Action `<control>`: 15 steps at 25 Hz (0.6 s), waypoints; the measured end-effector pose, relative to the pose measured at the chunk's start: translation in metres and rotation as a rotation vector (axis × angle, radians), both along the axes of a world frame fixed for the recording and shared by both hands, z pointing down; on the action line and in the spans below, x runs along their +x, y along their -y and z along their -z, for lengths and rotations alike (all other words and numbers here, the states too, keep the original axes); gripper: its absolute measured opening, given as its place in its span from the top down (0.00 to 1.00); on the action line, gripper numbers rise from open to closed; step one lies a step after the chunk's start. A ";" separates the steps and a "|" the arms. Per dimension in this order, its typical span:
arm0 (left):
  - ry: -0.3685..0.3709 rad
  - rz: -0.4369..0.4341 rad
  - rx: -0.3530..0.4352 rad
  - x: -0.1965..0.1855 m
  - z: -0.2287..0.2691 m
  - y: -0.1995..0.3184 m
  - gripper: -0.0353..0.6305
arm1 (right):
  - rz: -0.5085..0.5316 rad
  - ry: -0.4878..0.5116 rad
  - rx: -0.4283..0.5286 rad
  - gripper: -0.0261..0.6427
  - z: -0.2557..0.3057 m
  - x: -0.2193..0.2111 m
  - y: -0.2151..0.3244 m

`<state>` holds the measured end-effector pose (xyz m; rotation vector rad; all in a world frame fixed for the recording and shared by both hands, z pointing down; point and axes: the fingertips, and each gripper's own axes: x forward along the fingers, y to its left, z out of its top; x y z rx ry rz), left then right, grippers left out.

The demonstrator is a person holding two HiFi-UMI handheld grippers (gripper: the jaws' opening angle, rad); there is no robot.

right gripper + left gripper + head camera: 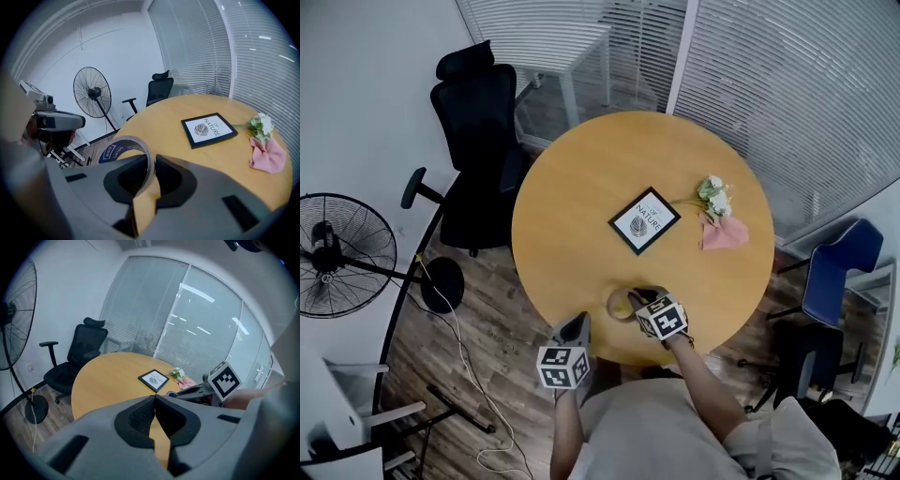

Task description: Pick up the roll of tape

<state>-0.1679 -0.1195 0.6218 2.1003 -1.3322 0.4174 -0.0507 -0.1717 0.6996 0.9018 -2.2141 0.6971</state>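
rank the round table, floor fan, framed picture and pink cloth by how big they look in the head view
1. round table
2. floor fan, though it stands lower, farther from the camera
3. framed picture
4. pink cloth, somewhat smaller than the picture

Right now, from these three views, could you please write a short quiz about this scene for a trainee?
1. True or false: the right hand-held gripper grips the roll of tape.
2. Which lies nearest the flowers? A) framed picture B) pink cloth C) fan
3. Fill in: the jaws of the left hand-held gripper are ____ (apart / together), with nothing between them.

Key: 1 true; 2 B; 3 together.
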 end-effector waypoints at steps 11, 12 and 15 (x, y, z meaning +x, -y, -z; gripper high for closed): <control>0.021 0.061 0.003 0.026 0.009 -0.035 0.93 | -0.010 0.092 0.071 0.89 0.043 0.030 -0.028; 0.023 0.062 0.002 0.029 0.009 -0.039 0.93 | 0.006 0.082 0.086 0.89 0.046 0.031 -0.032; 0.030 0.067 0.003 0.040 0.009 -0.048 0.93 | 0.022 0.095 0.098 0.88 0.050 0.038 -0.044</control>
